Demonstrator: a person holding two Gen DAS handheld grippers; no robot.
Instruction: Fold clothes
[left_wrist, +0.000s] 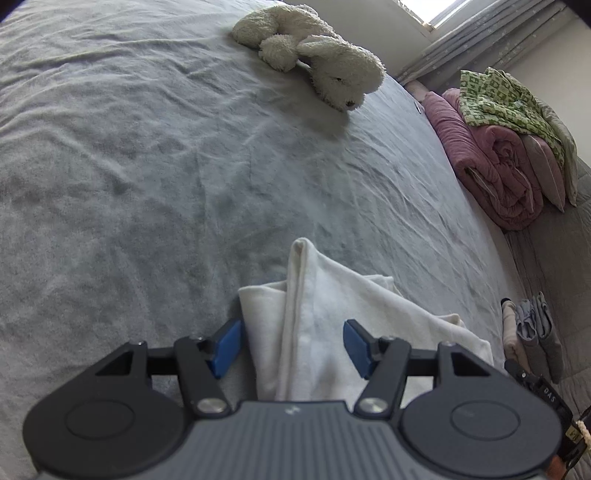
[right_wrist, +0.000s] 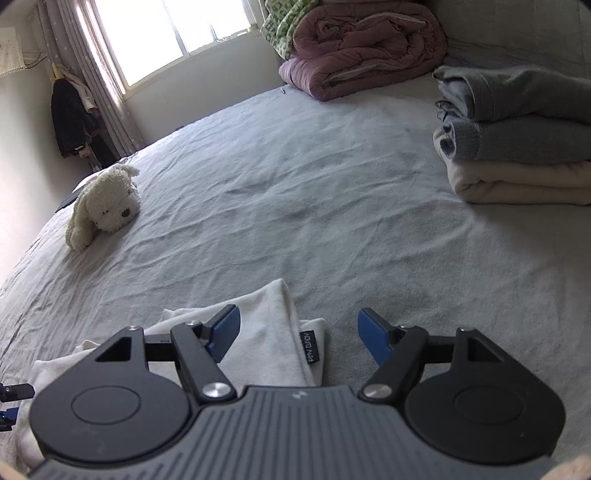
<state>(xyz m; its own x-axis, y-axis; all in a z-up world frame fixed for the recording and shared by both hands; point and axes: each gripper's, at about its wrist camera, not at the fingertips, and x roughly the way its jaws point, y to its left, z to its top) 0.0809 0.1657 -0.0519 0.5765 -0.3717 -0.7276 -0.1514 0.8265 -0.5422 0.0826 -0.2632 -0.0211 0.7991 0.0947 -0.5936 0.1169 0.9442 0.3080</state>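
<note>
White cotton sits right under both your tools: the white garment (left_wrist: 332, 325) lies bunched at the near edge of the bed (left_wrist: 147, 166), w/ a raised fold ridge running away from you. Your left gripper (left_wrist: 291, 341) has its blue pads (left_wrist: 225, 347) spread wide apart, straddling that ridge; the cloth passes between them but neither pad clamps it. Your right gripper (right_wrist: 299, 338) is spread apart too. Its left pad rests over the garment (right_wrist: 269, 332), its right pad hangs over bare sheet just past the cloth's edge. A small black label (right_wrist: 312, 343) shows on that edge, between the pads. Can't tell if either pad actually touches fabric.

Past the garment, mid-bed is wrinkled grey sheet only.

Further out, toward the right edge of the bed, a folded stack (right_wrist: 517, 136) sits: grey pieces on top, a cream one at the bottom. In the left wrist view the same stack (left_wrist: 532, 332) shows small at the frame's right.

Toward the far left corner of the bed, per the right wrist view, a white plush dog (right_wrist: 107, 203) lies on its side, well apart from the garment; the left cam sees it too (left_wrist: 325, 62).

At the far edge, a rolled pink duvet (right_wrist: 362, 48) lies w/ a green patterned blanket (left_wrist: 502, 99) on top. Behind it, window (right_wrist: 170, 33) and curtain (right_wrist: 107, 85).
</note>
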